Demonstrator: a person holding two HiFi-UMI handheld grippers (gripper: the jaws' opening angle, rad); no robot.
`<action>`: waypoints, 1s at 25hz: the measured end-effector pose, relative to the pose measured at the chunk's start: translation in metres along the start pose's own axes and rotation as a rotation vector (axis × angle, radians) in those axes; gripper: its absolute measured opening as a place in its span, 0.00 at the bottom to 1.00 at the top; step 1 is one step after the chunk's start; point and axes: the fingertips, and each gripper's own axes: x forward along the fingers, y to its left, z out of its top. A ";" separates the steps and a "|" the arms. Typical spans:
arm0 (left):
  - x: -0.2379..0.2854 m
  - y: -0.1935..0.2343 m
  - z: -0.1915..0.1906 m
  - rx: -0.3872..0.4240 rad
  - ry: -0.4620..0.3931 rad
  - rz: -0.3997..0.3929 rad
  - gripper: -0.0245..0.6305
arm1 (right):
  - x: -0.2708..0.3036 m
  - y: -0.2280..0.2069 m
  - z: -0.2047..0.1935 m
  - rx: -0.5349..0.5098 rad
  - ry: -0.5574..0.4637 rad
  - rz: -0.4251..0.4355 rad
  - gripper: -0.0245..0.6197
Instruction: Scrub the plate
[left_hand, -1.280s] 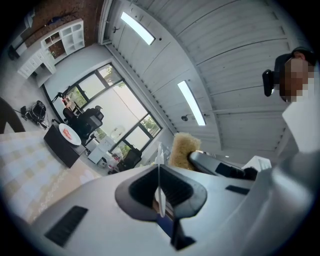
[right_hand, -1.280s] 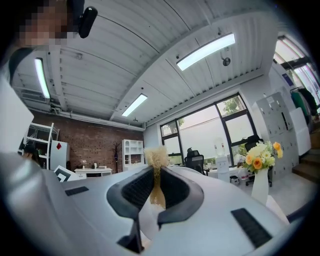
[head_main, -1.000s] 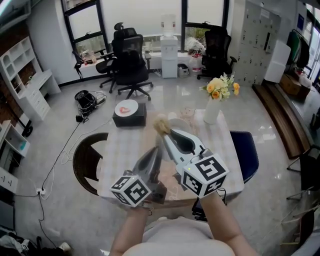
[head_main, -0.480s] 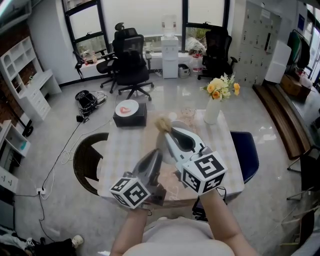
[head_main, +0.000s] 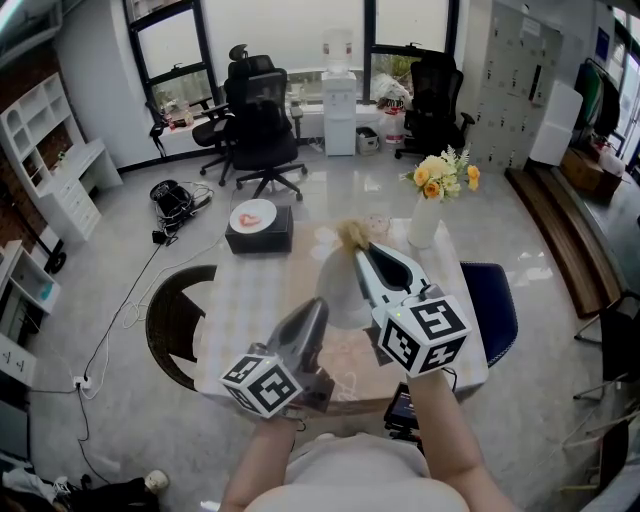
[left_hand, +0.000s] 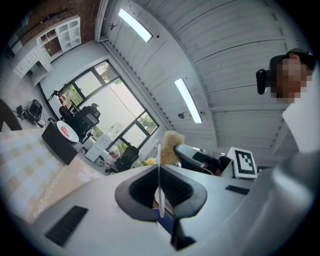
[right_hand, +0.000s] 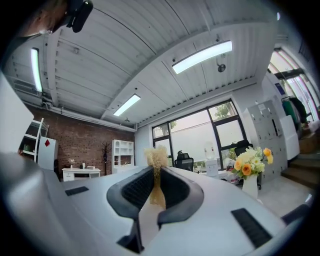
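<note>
Both grippers are raised over the table (head_main: 250, 300), which carries a pale checked cloth.

The left gripper (head_main: 312, 318) has its jaws nearly together, with only the near rim of the plate (head_main: 340, 292) pinched between them. This plate is white, round and plain. From the head view it looks like a pale disc lifted off the table. In the left gripper view (left_hand: 159, 192) it is seen edge-on, as a thin white line (left_hand: 159, 170) that rises straight out from between the jaws.

The right gripper (head_main: 366, 252) comes from the right side of the plate, and its jaws are pressed on a small scrubber (head_main: 352, 235). The scrubber is a tan, fibrous tuft. In the right gripper view (right_hand: 156, 192) its thin lower part sits between the jaws and its bushy top (right_hand: 156, 157) sticks out past them. It is at the far upper edge of the plate, just on the right of it (left_hand: 171, 148). I cannot tell if it really touches.
</note>
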 end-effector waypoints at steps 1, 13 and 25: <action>0.000 -0.001 0.000 0.001 0.000 -0.001 0.07 | -0.001 -0.005 0.001 0.005 -0.001 -0.015 0.11; 0.004 0.000 -0.002 -0.004 0.008 -0.003 0.07 | -0.015 -0.057 -0.006 0.078 0.014 -0.190 0.11; 0.004 0.004 0.002 -0.004 -0.003 0.011 0.07 | -0.026 0.017 -0.012 0.007 0.017 0.092 0.11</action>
